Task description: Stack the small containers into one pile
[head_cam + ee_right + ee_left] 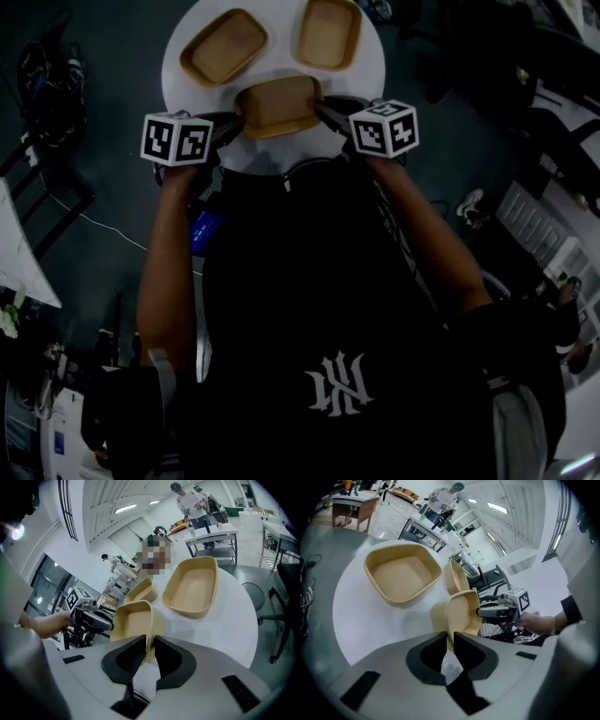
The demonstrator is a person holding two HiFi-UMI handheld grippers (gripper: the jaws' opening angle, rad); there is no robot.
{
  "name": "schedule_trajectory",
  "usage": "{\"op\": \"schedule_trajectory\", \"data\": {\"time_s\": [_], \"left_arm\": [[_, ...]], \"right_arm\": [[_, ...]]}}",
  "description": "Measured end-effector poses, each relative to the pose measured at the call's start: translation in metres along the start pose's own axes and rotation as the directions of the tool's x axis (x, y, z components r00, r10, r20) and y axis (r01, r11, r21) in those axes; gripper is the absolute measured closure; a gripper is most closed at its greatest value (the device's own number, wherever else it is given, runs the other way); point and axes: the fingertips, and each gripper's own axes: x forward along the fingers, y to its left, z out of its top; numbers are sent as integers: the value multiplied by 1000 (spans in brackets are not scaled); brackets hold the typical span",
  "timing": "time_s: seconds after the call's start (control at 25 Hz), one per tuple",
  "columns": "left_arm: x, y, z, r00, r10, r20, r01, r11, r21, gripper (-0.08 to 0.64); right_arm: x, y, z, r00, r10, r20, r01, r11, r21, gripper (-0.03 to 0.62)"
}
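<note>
Left gripper (449,638) and right gripper (149,645) each clamp narrowly on an end rim of the shallow tan plastic container (279,105), its long axis spanning them; beyond on the round white table (367,70), second tan container (223,45) ahead-left, third tan container (328,33) ahead-right

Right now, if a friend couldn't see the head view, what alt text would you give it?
Seen from above, a person's left gripper and right gripper clamp opposite rims of the nearest tan container on a round white table. Beyond it lie two more tan containers, side by side, both empty.
</note>
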Motion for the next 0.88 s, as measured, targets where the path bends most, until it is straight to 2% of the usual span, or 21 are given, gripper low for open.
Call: {"op": "schedule_trajectory", "data": {"time_s": [0.6, 0.76, 0.88], "left_arm": [[-42, -20, 54, 991, -16, 134, 4, 996, 91, 511], [-52, -21, 63, 986, -2, 167, -17, 993, 113, 511], [-56, -22, 63, 983, -21, 181, 0, 994, 113, 512]], "right_arm": [[-16, 15, 61, 994, -17, 109, 28, 995, -98, 515], [-22, 19, 82, 990, -34, 140, 54, 989, -139, 520], [-23, 25, 97, 986, -35, 164, 63, 983, -171, 523]]}}
